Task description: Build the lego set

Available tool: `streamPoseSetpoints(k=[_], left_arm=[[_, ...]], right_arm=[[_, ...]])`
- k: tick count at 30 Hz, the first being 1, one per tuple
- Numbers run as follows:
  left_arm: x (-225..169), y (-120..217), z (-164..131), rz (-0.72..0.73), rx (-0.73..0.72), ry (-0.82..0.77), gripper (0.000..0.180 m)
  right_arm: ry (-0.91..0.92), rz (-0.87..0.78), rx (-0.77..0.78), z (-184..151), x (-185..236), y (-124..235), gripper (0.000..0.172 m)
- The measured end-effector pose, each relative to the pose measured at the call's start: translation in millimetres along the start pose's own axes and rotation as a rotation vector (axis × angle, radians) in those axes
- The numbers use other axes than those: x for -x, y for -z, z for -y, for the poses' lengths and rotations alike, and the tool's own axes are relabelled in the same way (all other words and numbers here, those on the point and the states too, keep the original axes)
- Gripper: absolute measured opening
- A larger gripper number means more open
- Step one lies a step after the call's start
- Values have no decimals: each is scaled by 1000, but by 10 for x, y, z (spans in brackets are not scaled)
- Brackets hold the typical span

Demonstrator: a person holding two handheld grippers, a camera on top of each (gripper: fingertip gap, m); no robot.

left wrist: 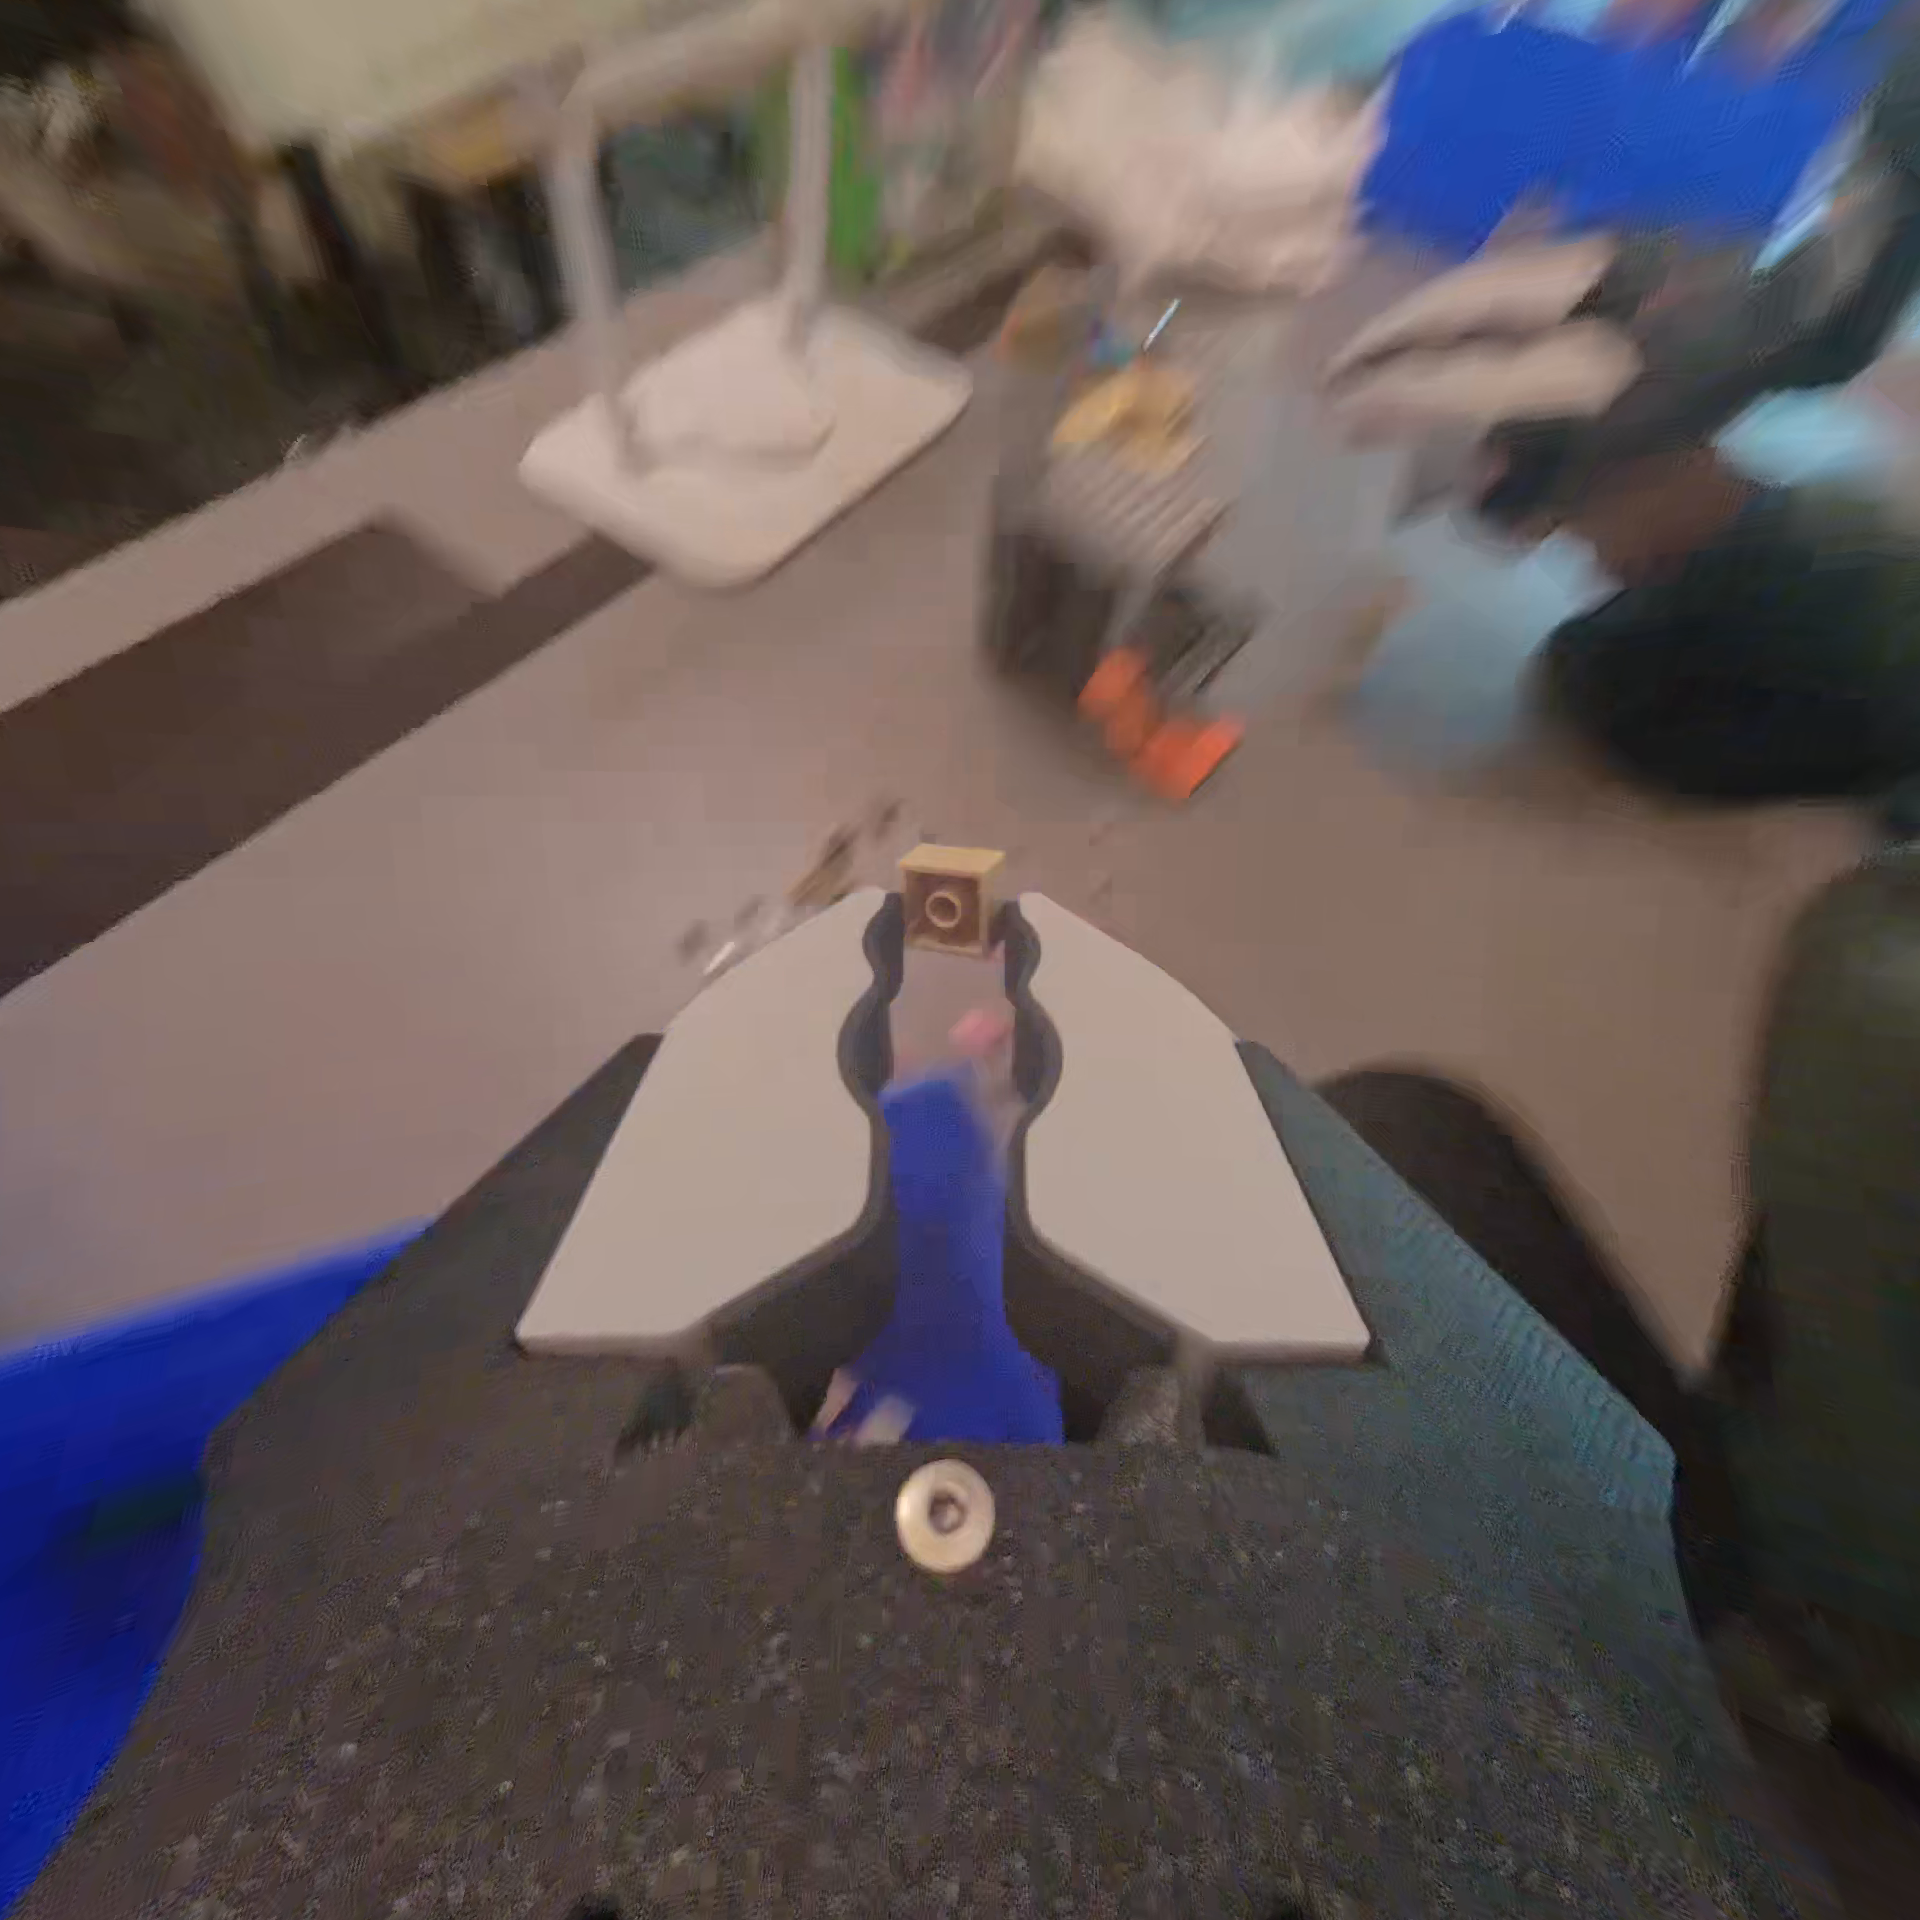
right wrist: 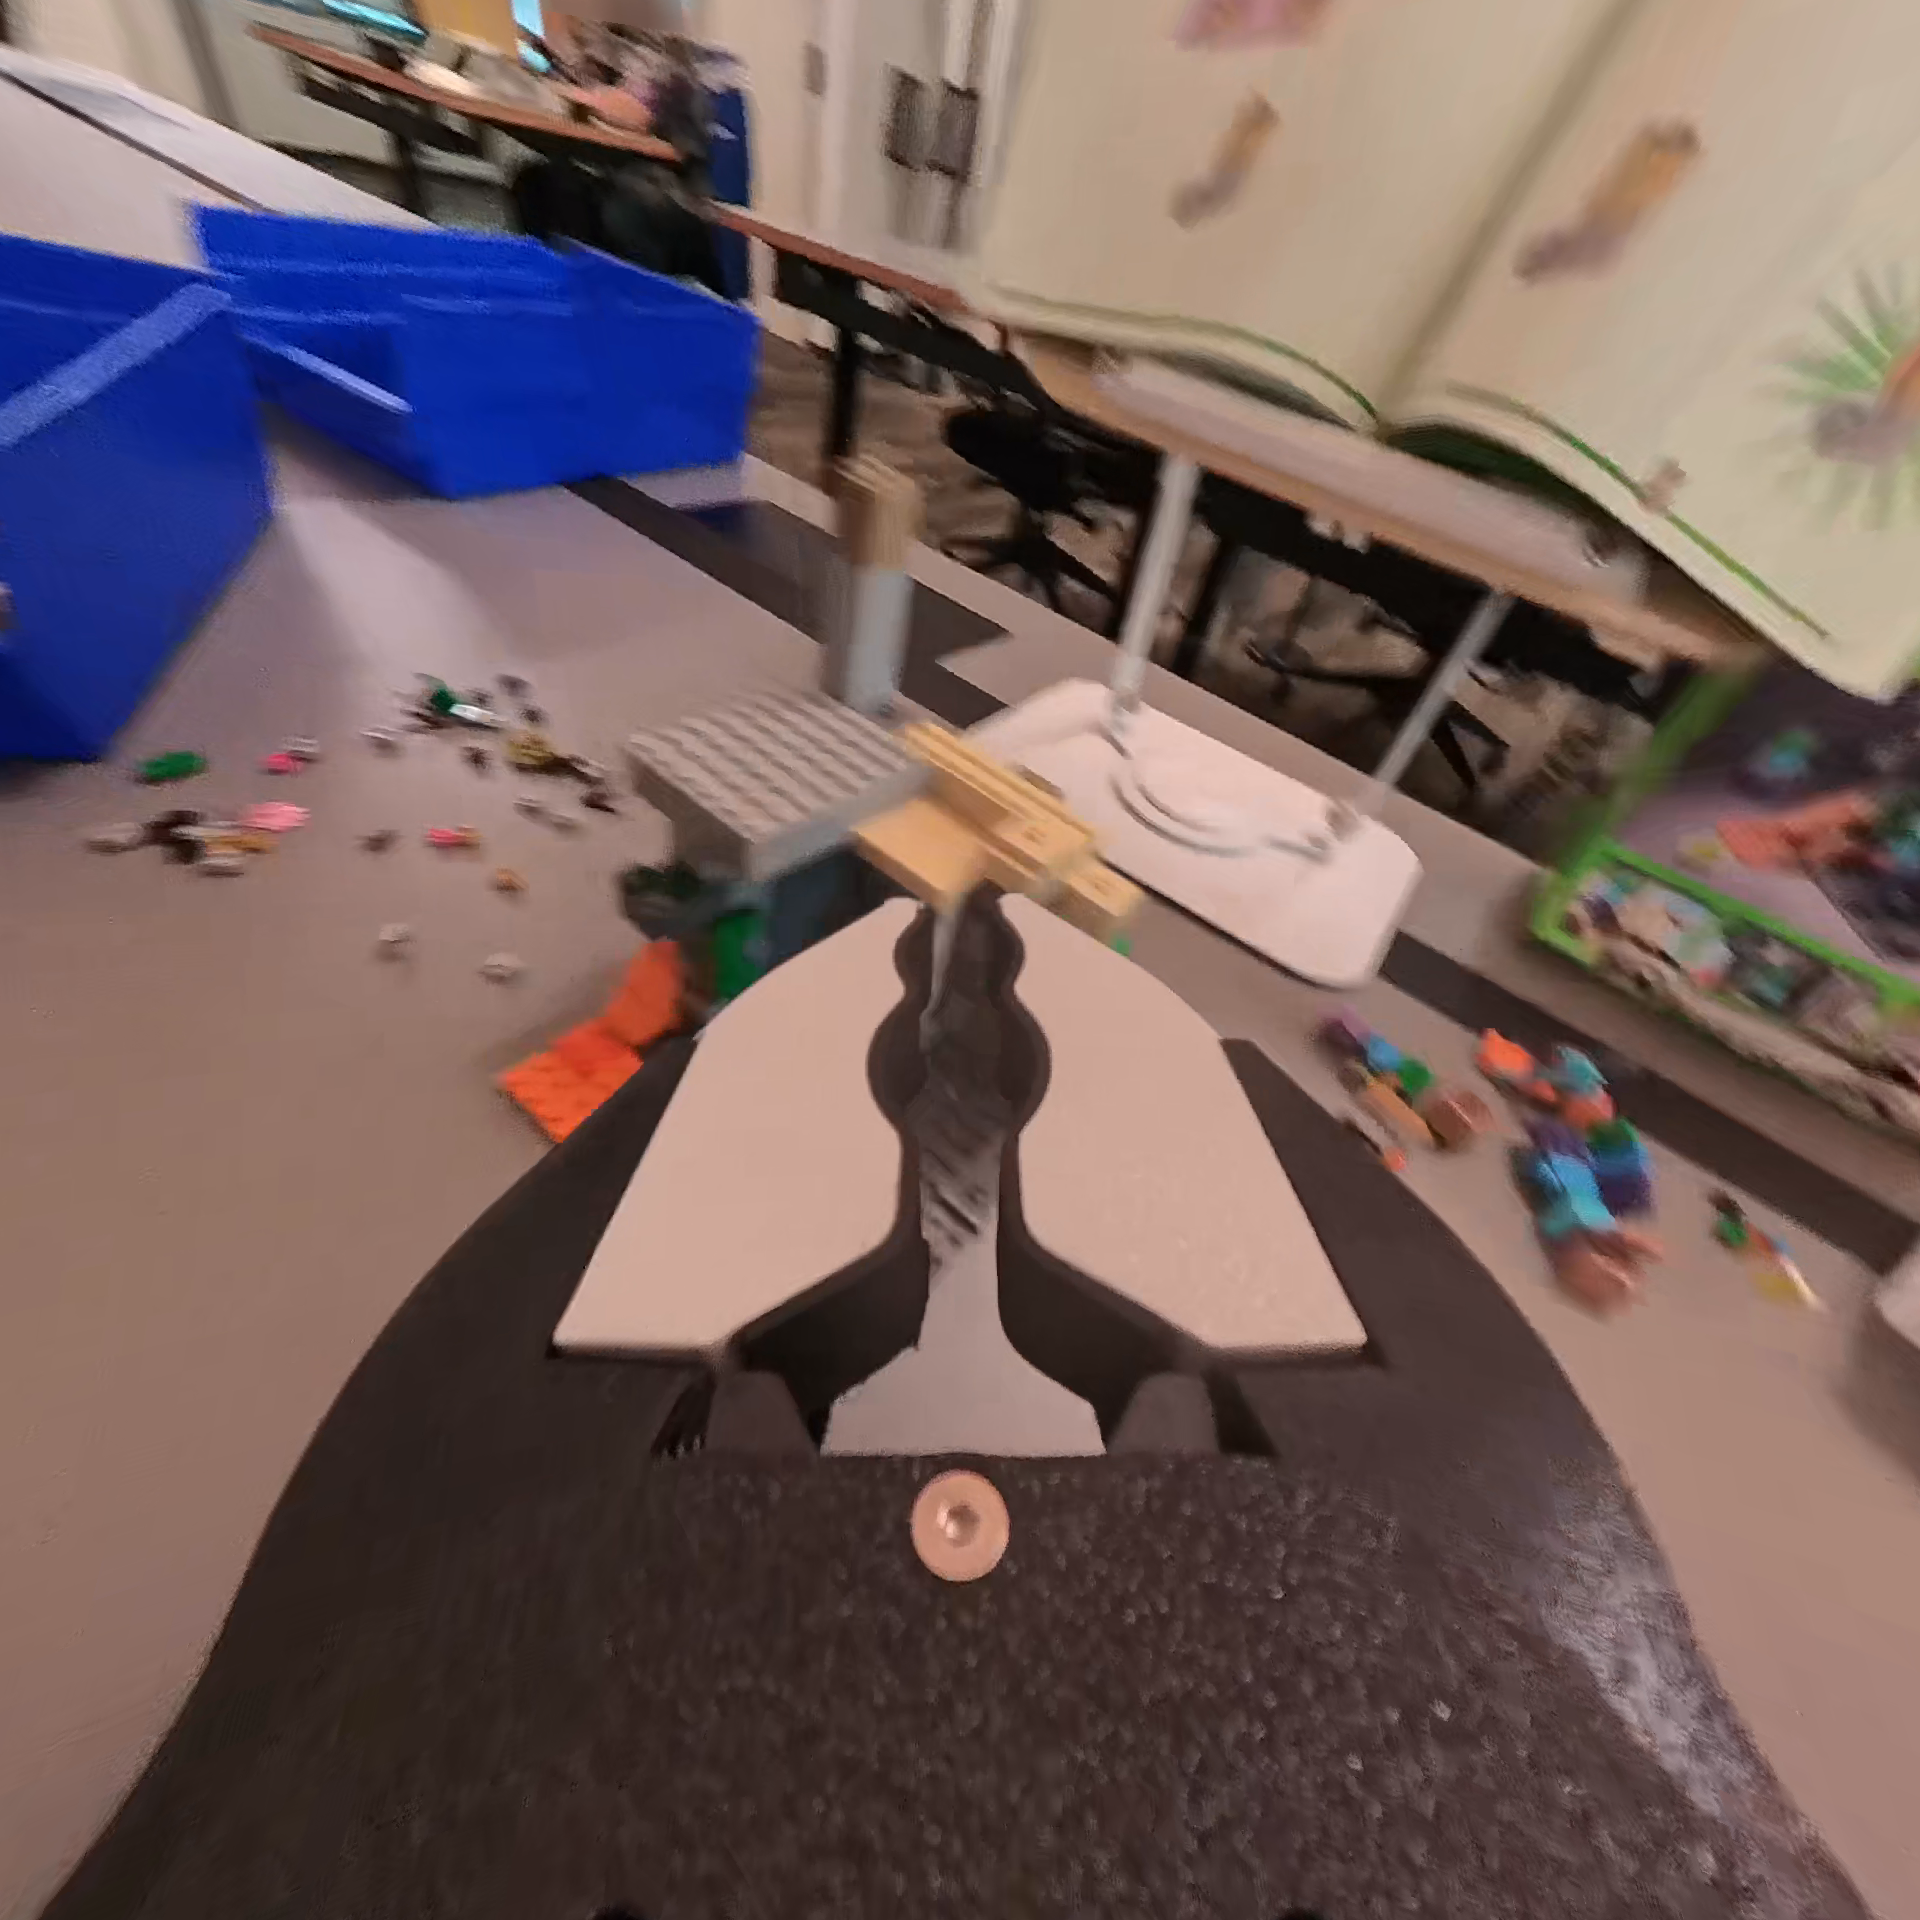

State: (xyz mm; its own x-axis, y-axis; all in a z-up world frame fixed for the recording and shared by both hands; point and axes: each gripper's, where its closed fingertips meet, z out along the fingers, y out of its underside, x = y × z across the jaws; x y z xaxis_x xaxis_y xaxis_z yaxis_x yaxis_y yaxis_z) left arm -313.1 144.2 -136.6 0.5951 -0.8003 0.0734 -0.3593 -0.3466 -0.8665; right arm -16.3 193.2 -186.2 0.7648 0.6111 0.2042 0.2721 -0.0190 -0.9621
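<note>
Up front on my left side, my left gripper (left wrist: 948, 920) has a small tan brick (left wrist: 948, 904) pinched between its tips, hollow underside facing me, both pads snug on its sides. It's up off the grey table (left wrist: 468, 935). Everything past it is smeared: a white stand base (left wrist: 758, 447), some orange pieces (left wrist: 1164, 727) by a dark brick build (left wrist: 1132, 499), and blue bins (left wrist: 1621, 114) at the back.

Over on my right, my right gripper (right wrist: 961, 920) is nearly shut, just a thin slit. A tan plate assembly (right wrist: 997, 831) sits right at the tips, but I can't tell if I'm actually gripping it. It sits at the edge of a grey studded plate (right wrist: 764, 764). Loose bits (right wrist: 312, 810) are scattered left, colourful bricks (right wrist: 1558, 1143) right.
</note>
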Motion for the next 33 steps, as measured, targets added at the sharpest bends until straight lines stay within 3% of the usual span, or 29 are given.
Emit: streamPoseSetpoints(k=[5, 9, 13, 18, 23, 28, 33], left_arm=[[-1068, -338, 705, -319, -419, 110, 18], [-1565, -621, 844, -472, -594, 118, 18], [-1878, -863, 844, -534, -660, 85, 18], [-2135, -1038, 795, -441, -644, -102, 18], [-2228, -1143, 708, -341, -612, -232, 18], [-2227, -1259, 521, -316, -518, -247, 21], [-2048, -1445, 237, -208, -355, -272, 24]], right_arm=[[87, 236, -177, 562, 690, 158, 17], [-184, 574, -206, 910, 1147, 415, 21], [-445, 763, -204, 1123, 1257, 635, 31], [-729, 918, -88, 1002, 1312, 763, 35], [-947, 1023, -47, 930, 1342, 850, 23], [-864, 977, 88, 710, 1376, 834, 23], [-565, 768, 342, 182, 1040, 753, 23]])
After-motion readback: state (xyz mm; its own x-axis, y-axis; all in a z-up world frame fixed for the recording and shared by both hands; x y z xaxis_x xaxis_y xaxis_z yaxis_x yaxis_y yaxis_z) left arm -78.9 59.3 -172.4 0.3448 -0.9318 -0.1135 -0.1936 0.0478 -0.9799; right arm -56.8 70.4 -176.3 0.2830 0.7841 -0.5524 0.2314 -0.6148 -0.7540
